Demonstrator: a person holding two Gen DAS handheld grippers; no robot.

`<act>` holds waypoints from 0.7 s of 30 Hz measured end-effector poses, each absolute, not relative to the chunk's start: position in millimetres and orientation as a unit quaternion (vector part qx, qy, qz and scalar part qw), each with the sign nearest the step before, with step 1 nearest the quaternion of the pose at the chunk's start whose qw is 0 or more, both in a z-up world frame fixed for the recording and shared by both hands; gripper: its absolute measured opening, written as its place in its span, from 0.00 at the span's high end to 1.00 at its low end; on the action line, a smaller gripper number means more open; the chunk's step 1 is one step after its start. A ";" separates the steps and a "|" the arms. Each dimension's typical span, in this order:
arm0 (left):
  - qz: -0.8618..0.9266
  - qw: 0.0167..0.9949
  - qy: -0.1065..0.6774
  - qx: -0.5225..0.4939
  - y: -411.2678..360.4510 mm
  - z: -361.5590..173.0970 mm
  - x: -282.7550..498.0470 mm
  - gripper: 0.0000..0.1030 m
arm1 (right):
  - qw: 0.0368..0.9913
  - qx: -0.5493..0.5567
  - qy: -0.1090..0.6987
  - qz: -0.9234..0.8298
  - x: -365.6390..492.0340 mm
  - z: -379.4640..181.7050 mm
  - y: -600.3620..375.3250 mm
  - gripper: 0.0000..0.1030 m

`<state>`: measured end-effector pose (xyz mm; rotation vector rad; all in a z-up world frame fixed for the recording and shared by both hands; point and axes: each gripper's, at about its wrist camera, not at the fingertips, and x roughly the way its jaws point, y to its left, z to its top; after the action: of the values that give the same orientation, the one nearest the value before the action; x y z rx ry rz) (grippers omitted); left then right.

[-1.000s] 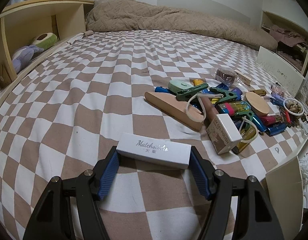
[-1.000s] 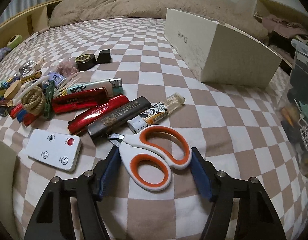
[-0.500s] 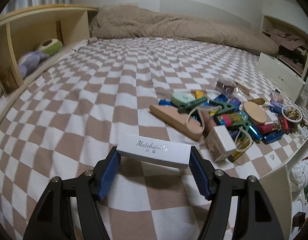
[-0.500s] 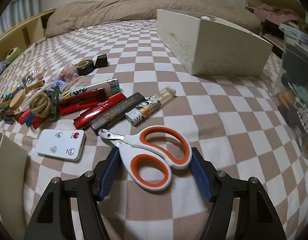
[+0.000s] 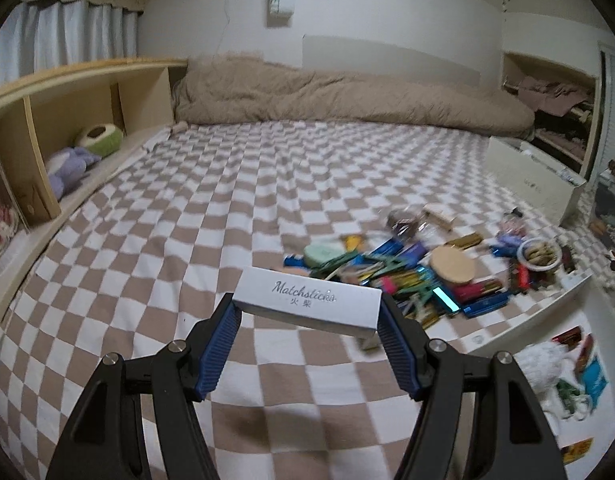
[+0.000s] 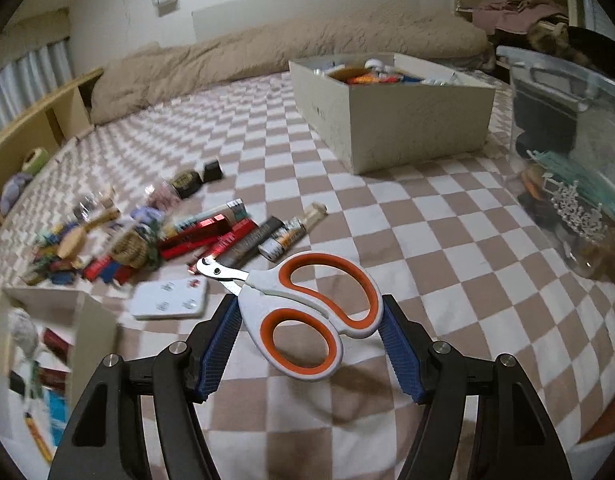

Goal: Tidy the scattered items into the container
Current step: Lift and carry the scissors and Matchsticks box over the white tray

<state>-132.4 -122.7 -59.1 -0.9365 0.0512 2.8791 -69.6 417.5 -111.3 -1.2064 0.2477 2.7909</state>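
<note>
My left gripper (image 5: 307,322) is shut on a white box marked "Matchsticks" (image 5: 307,302) and holds it lifted above the checkered bed. My right gripper (image 6: 309,334) is shut on the white-and-orange scissors (image 6: 307,312), also lifted off the bed. A pile of scattered small items (image 5: 419,276) lies right of the matchbox; it also shows in the right wrist view (image 6: 147,236). A white container with things inside stands at the near right in the left wrist view (image 5: 571,292) and at the near left in the right wrist view (image 6: 95,320).
A beige box (image 6: 403,120) holding several items stands at the back right. A clear plastic bin (image 6: 567,152) is at the far right. A white remote (image 6: 169,300) lies near the scissors. A wooden shelf (image 5: 67,120) with plush toys runs along the left. A beige duvet (image 5: 347,100) lies at the far end.
Both grippers have risen well above the bed with the matchbox and the scissors still held. The near white container's inside has come into view.
</note>
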 end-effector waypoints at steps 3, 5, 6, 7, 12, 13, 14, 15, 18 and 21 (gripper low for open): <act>0.954 0.064 0.014 -0.292 -115.8 -42.9 -119.8 0.34 | 0.036 -0.378 0.092 0.920 -59.9 -97.5 412.6 0.32; 0.957 0.069 0.012 -0.283 -111.5 -33.0 -111.7 0.34 | 0.025 -0.366 0.096 0.925 -53.6 -87.1 406.3 0.32; 0.958 0.072 0.010 -0.279 -109.1 -28.3 -107.2 0.34 | 0.020 -0.361 0.096 0.927 -50.7 -82.2 402.9 0.32; 0.959 0.074 0.009 -0.274 -106.5 -23.9 -102.6 0.34 | 0.014 -0.355 0.097 0.930 -47.0 -76.8 398.8 0.32; 0.961 0.094 0.011 -0.258 -88.5 -5.6 -77.5 0.34 | -0.016 -0.332 0.098 0.938 -30.0 -56.5 381.4 0.32; 0.962 0.098 0.013 -0.256 -84.4 -3.1 -72.3 0.34 | -0.023 -0.328 0.098 0.939 -26.6 -53.6 377.1 0.32; 0.962 0.100 0.016 -0.253 -80.8 -1.2 -67.8 0.34 | -0.030 -0.324 0.096 0.941 -23.0 -50.2 372.2 0.32; 0.963 0.102 0.019 -0.250 -77.3 0.6 -63.2 0.34 | -0.036 -0.320 0.093 0.942 -19.6 -46.9 367.4 0.32; 0.962 0.115 0.021 -0.247 -66.6 5.0 -50.2 0.34 | -0.053 -0.309 0.085 0.946 -9.9 -38.5 354.9 0.32; 0.959 0.128 0.020 -0.252 -56.7 5.2 -39.2 0.34 | -0.073 -0.301 0.084 0.947 0.0 -33.4 345.1 0.32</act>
<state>-39.2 -56.7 5.2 -0.7324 0.0587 2.7894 0.0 345.1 -33.4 -0.9907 0.2782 3.1217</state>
